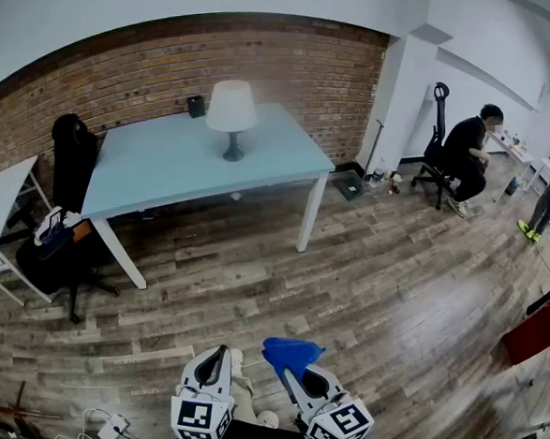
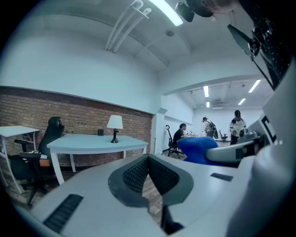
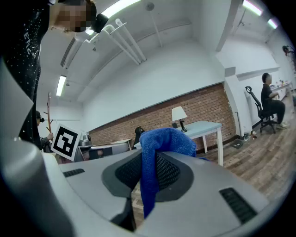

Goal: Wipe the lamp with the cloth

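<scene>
right claw point(image 3: 147, 161) pinched tight on the blue cloth point(image 3: 167, 139), left claw point(image 2: 148, 163) fully closed

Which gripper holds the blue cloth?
The right gripper, its jaws shut on the blue cloth; the left gripper has its jaws together with nothing between them.

White lamp point(image 1: 231, 114) upright on table point(image 1: 159, 166); blue cloth point(image 1: 289, 354) bunched.
</scene>
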A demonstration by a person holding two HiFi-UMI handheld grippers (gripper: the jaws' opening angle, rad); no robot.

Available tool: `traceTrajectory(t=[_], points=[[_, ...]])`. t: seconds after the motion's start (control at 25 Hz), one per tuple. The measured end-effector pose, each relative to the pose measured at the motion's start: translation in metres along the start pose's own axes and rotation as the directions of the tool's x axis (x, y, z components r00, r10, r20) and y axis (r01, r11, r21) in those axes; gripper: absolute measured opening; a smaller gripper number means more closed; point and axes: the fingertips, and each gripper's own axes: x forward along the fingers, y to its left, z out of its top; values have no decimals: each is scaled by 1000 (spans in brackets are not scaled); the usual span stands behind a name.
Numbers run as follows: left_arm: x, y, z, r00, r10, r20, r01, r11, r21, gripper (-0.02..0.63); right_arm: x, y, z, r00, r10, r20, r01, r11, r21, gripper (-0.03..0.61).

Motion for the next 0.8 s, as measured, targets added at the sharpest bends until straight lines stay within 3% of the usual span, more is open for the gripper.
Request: traceTrajectory(t=[0.52, 0.8], points=[[65, 16, 10, 999, -31, -4, 31, 999, 24, 9, 44, -48, 12, 1000, -29, 4, 29, 999, 14, 61], [125, 45, 20, 998, -59, -5, 59, 997, 46, 9, 103, -94, 29, 998, -61, 8, 61, 998, 21, 61]])
